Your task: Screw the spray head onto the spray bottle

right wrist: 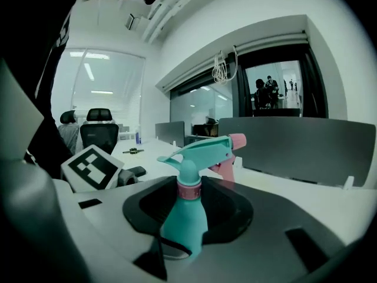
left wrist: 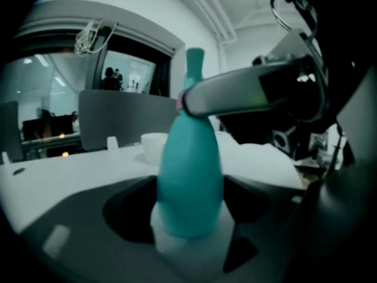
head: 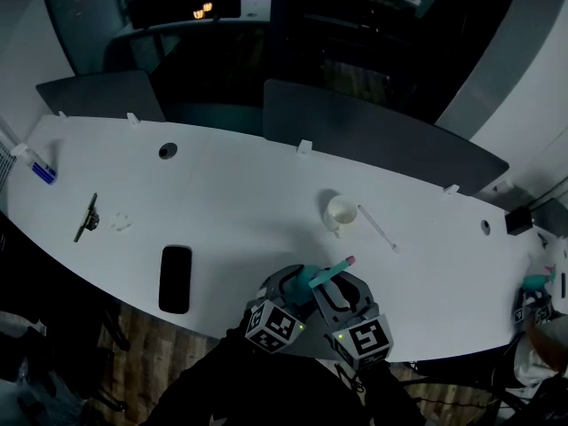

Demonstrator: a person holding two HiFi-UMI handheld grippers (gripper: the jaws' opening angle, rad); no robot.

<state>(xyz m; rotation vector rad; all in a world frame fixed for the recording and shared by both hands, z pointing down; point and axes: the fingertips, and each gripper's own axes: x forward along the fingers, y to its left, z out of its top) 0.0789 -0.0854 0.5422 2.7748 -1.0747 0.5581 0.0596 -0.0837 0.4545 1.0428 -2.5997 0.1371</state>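
Left claw: Your left gripper (head: pixel 286 284) is at the middle of the tabletop's near edge. Its jaws stand wide and press on the lower body of the spray bottle (left wrist: pixel 189 175), one on each side.
Right claw: Your right gripper (head: pixel 340 289) is just beside the left one. Its jaws are closed about the bottle's neck at the pink collar (right wrist: pixel 189 189). In the left gripper view one of its jaws crosses in front of that neck.
Spray bottle: It is teal and upright, held between both grippers at the near edge of the white table (head: pixel 231 202). You cannot tell whether its base rests on the tabletop.
Spray head: The spray head (right wrist: pixel 203 149) is teal and sits on top of the neck, above the collar. Its pink nozzle (right wrist: pixel 237 139) points away from you, toward the far right of the tabletop.
Phone: A black phone (head: pixel 175 279) lies flat near the near edge, well to the left of your grippers.
Cup: A white cup (head: pixel 341 211) stands mid-table beyond the grippers, with a thin white tube (head: pixel 377 227) lying just to its right.
Left end: A small black tool (head: pixel 86 217) lies near the left end.
Far edge: A grey partition panel (head: pixel 373 140) stands along it.
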